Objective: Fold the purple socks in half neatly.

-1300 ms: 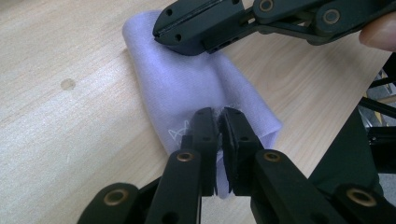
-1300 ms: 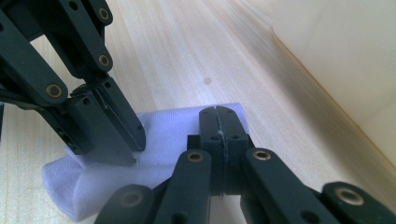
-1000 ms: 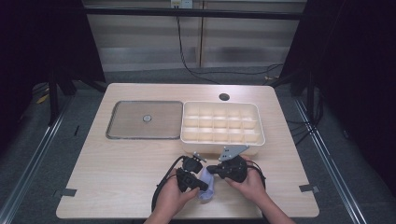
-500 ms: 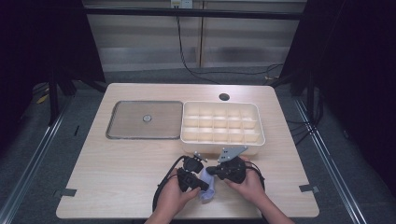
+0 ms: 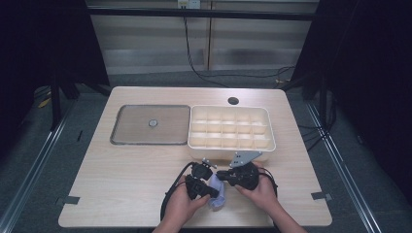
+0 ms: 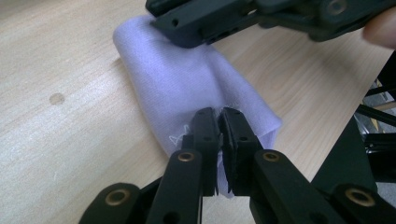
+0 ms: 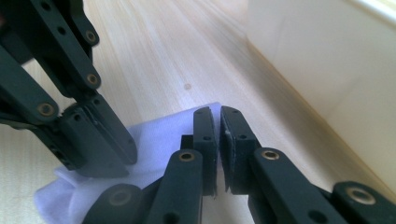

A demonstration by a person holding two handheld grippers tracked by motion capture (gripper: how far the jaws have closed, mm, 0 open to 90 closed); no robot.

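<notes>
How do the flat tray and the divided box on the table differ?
The flat tray is grey-brown, shallow and undivided, with one small round thing at its middle. The divided box is cream, deeper-walled and split into a grid of compartments; nothing is visible in those that show. The tray lies left, the box right, its front wall nearest the hands working the lilac cloth. Both are rectangular and sit side by side on the wooden table.

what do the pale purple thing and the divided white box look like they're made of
The pale purple thing: soft woven or knit cloth, matte; fine ribbed texture, folds and a loose thread at its edge show.
The divided white box: probably moulded plastic, smooth with a slight sheen; thin even walls, rounded corners.
</notes>
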